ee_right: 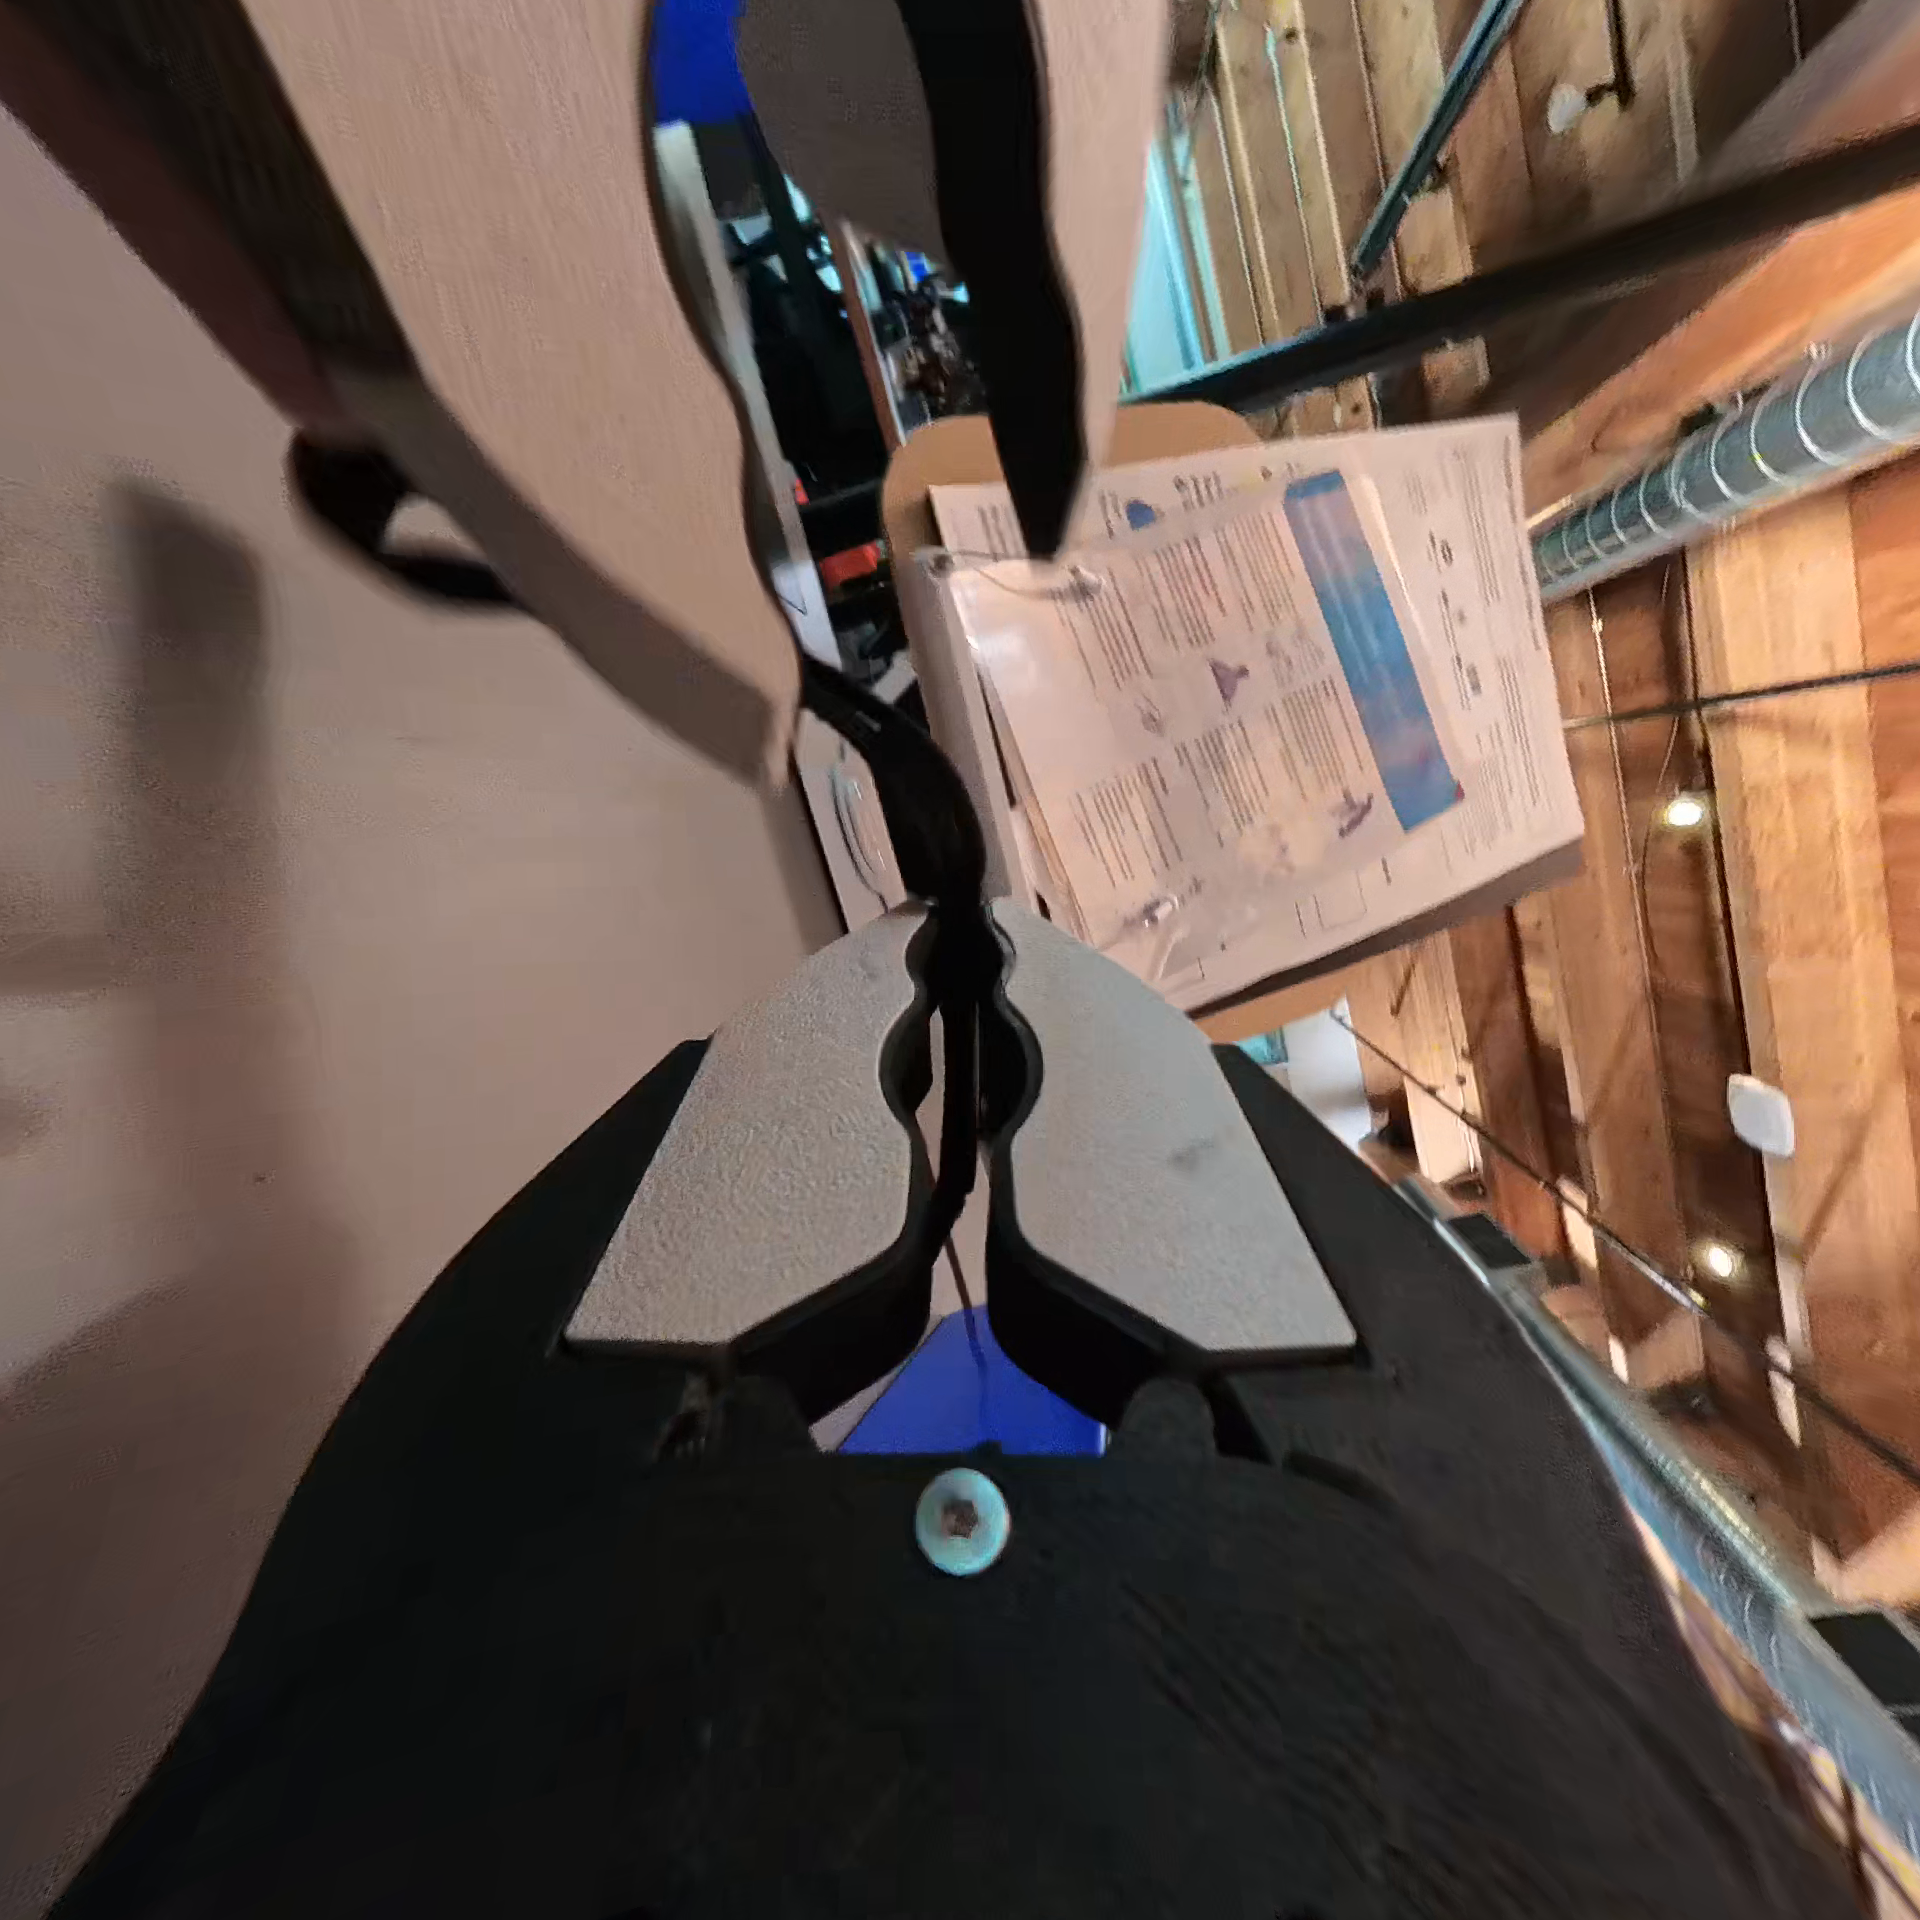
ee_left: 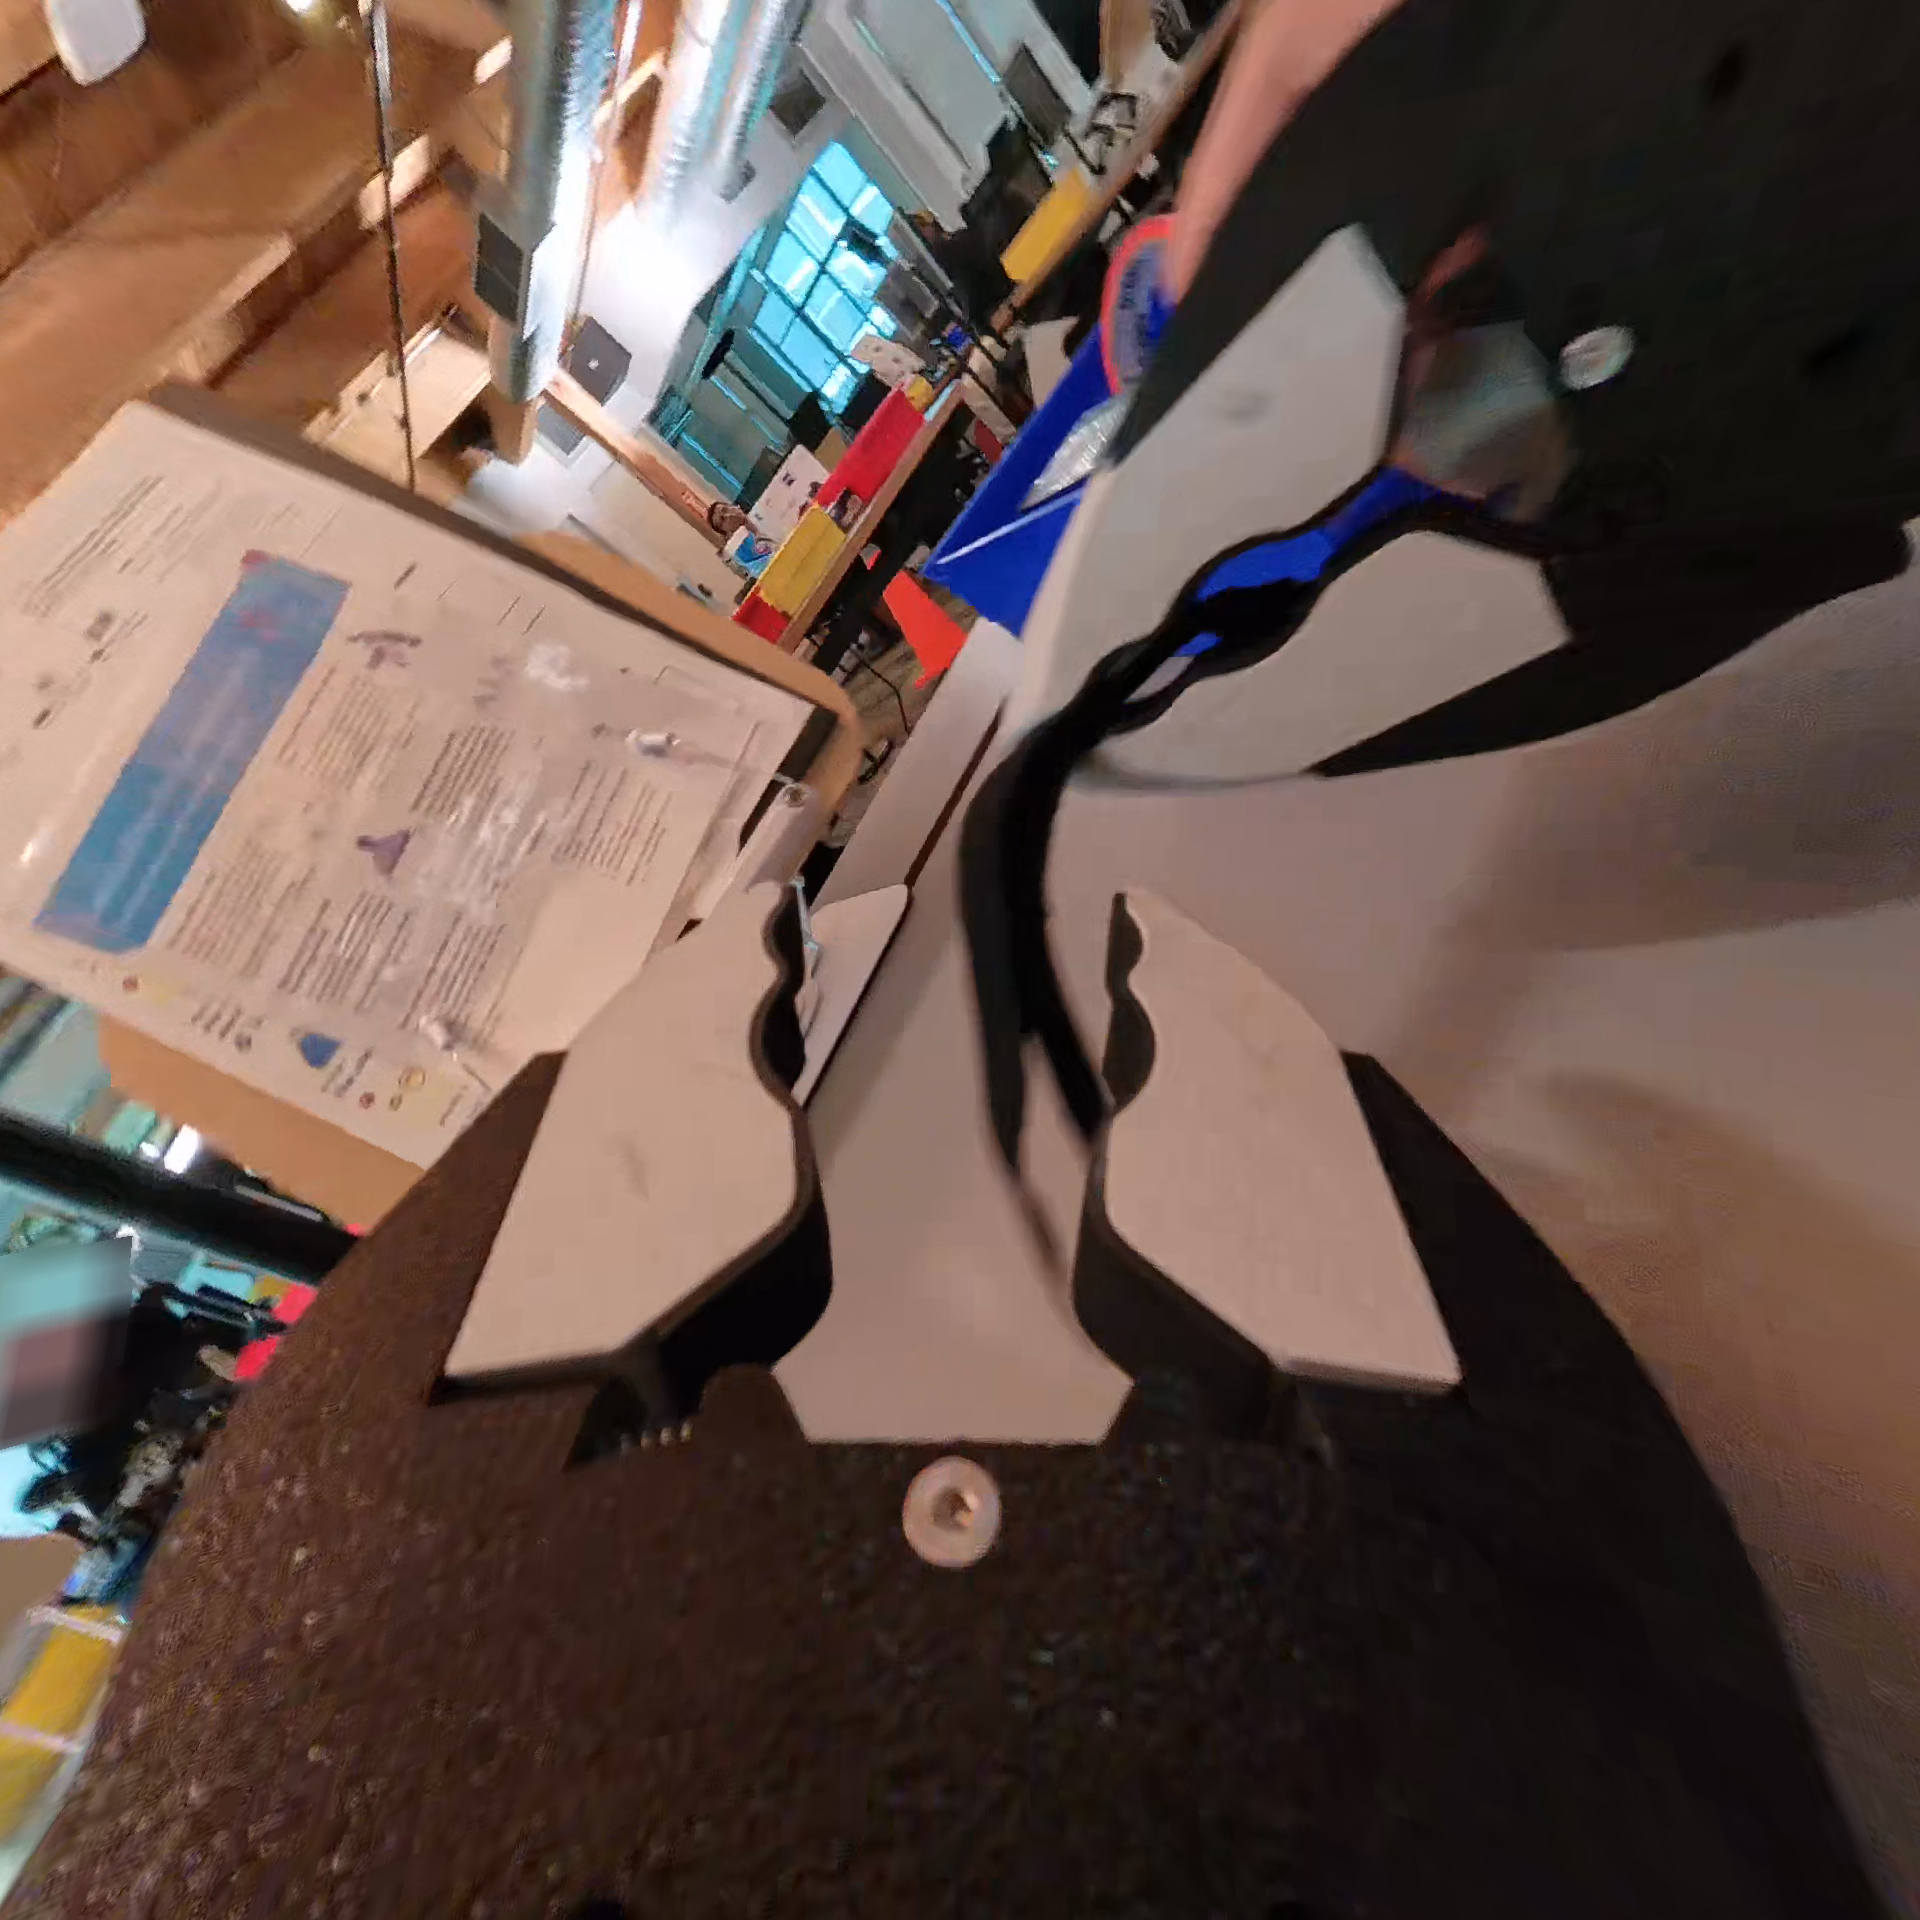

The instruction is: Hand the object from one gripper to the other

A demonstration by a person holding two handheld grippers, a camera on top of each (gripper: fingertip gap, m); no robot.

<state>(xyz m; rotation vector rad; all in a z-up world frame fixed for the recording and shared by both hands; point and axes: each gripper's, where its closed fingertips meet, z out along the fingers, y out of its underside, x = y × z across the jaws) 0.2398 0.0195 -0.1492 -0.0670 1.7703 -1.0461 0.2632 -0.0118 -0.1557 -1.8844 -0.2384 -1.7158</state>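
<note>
The right claw (ee_right: 961,925) is seen pressed together on a black strap (ee_right: 940,790), which is pinched between its pale fingers (ee_right: 790,1153) near their tips. In the left wrist view the same strap (ee_left: 1003,935) is seen running from the right claw (ee_left: 1247,613) down into the gap of the left claw (ee_left: 951,904). The left claw is spread, its two pale fingers (ee_left: 1247,1143) standing apart on either side of the strap; contact with the strap cannot be told because of blur. Both claws are held close together above the pale worktop (ee_left: 1610,987), with the strap in the air between them. A printed sheet on a cardboard stand (ee_left: 343,790) is seen at the worktop's far edge, beside the left claw.
</note>
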